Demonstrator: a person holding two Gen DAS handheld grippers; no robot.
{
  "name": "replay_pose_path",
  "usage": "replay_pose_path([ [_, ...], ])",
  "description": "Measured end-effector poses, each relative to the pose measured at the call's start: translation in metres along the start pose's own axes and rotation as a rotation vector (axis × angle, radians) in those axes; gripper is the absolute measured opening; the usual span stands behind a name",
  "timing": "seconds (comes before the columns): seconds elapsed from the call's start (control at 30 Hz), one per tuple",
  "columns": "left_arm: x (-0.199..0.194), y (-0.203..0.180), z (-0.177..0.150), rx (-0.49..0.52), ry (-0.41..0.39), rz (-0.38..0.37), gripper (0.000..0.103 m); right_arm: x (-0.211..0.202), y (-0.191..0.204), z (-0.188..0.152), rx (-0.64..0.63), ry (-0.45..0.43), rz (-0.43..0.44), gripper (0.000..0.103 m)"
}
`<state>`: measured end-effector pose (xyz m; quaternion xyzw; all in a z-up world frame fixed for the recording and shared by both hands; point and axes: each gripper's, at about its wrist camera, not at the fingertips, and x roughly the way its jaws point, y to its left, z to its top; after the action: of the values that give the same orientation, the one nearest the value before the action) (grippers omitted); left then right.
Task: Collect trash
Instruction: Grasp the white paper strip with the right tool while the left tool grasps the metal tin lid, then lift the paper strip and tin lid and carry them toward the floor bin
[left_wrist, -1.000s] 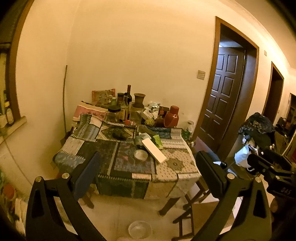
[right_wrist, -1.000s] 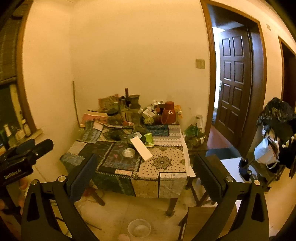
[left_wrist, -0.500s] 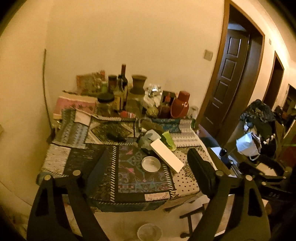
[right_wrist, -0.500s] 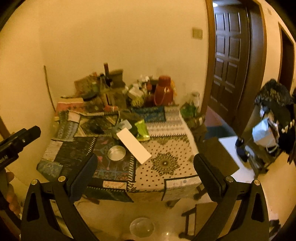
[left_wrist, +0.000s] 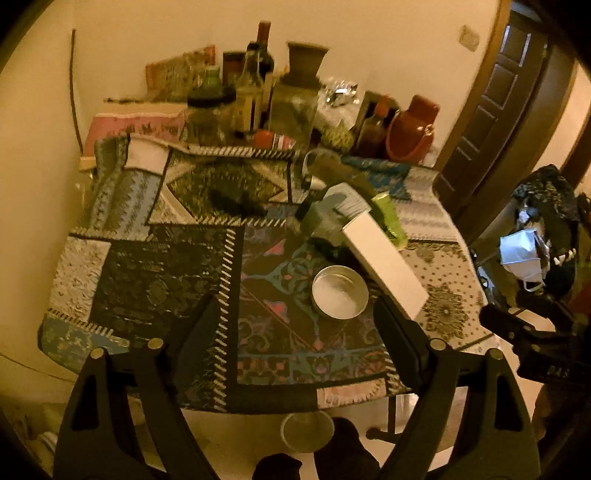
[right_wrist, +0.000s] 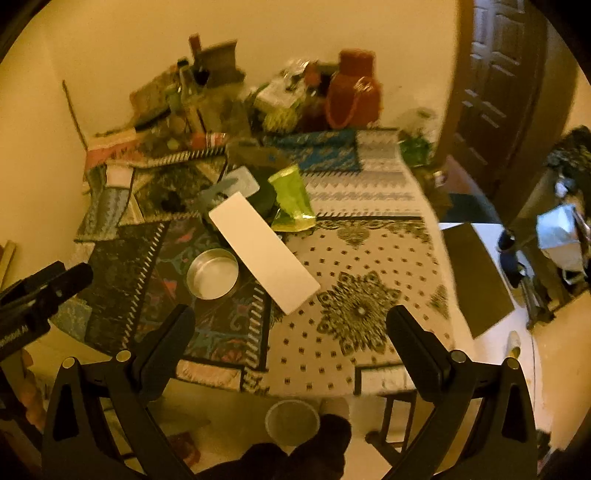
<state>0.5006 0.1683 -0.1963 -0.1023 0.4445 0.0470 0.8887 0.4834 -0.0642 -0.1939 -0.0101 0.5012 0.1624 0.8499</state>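
Hovering with both grippers, left (left_wrist: 295, 321) and right (right_wrist: 291, 332), spread wide and empty, I see the green wrapper (right_wrist: 290, 199) at twelve o'clock beside the white box (right_wrist: 264, 251); probably light, crinkly, best pinched at its edge.

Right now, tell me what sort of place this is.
Likely a lived-in home's dining corner: a patchwork-cloth table crowded with bottles and a red jug, beside a panelled wooden door.

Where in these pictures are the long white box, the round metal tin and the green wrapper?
long white box (right_wrist: 264, 253), right wrist view, middle of its top face.
round metal tin (right_wrist: 212, 273), right wrist view, its inner bottom.
green wrapper (right_wrist: 291, 201), right wrist view, centre of its crinkled face.
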Motion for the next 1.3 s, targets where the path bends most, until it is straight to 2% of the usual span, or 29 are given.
replay_pose_path([
  [0.03, 0.01, -0.001, 0.0, -0.012, 0.015, 0.009, 0.085, 0.01, 0.002, 0.006, -0.02, 0.011, 0.003, 0.102],
  [0.1, 0.027, -0.001, 0.003, -0.029, 0.05, 0.024, 0.076, 0.03, 0.005, 0.016, -0.086, 0.039, 0.004, 0.102],
  [0.27, 0.073, 0.002, 0.007, -0.105, 0.143, 0.04, 0.065, 0.076, 0.015, 0.033, -0.225, 0.115, 0.047, 0.101],
  [0.37, 0.097, 0.003, 0.006, -0.155, 0.192, 0.031, 0.055, 0.102, 0.021, 0.036, -0.296, 0.174, 0.076, 0.093],
  [0.47, 0.115, 0.003, 0.004, -0.203, 0.222, 0.028, 0.044, 0.121, 0.023, 0.039, -0.328, 0.225, 0.11, 0.08],
  [0.5, 0.119, 0.002, 0.004, -0.212, 0.228, 0.021, 0.039, 0.124, 0.024, 0.039, -0.335, 0.23, 0.114, 0.077],
  [0.57, 0.128, 0.0, 0.003, -0.223, 0.238, 0.016, 0.035, 0.129, 0.026, 0.04, -0.348, 0.233, 0.113, 0.074],
  [0.7, 0.145, -0.007, 0.003, -0.225, 0.26, 0.019, 0.025, 0.137, 0.026, 0.042, -0.373, 0.242, 0.122, 0.061],
  [0.8, 0.154, -0.01, 0.003, -0.229, 0.27, 0.013, 0.018, 0.137, 0.027, 0.045, -0.366, 0.229, 0.136, 0.053],
  [1.0, 0.165, -0.016, 0.005, -0.197, 0.28, 0.014, 0.002, 0.135, 0.026, 0.044, -0.313, 0.203, 0.109, 0.05],
  [1.1, 0.163, -0.017, 0.006, -0.161, 0.273, -0.002, 0.001, 0.128, 0.026, 0.043, -0.27, 0.184, 0.1, 0.05],
  [1.3, 0.132, -0.007, 0.009, -0.117, 0.22, -0.05, 0.001, 0.1, 0.026, 0.039, -0.18, 0.116, 0.05, 0.049],
])
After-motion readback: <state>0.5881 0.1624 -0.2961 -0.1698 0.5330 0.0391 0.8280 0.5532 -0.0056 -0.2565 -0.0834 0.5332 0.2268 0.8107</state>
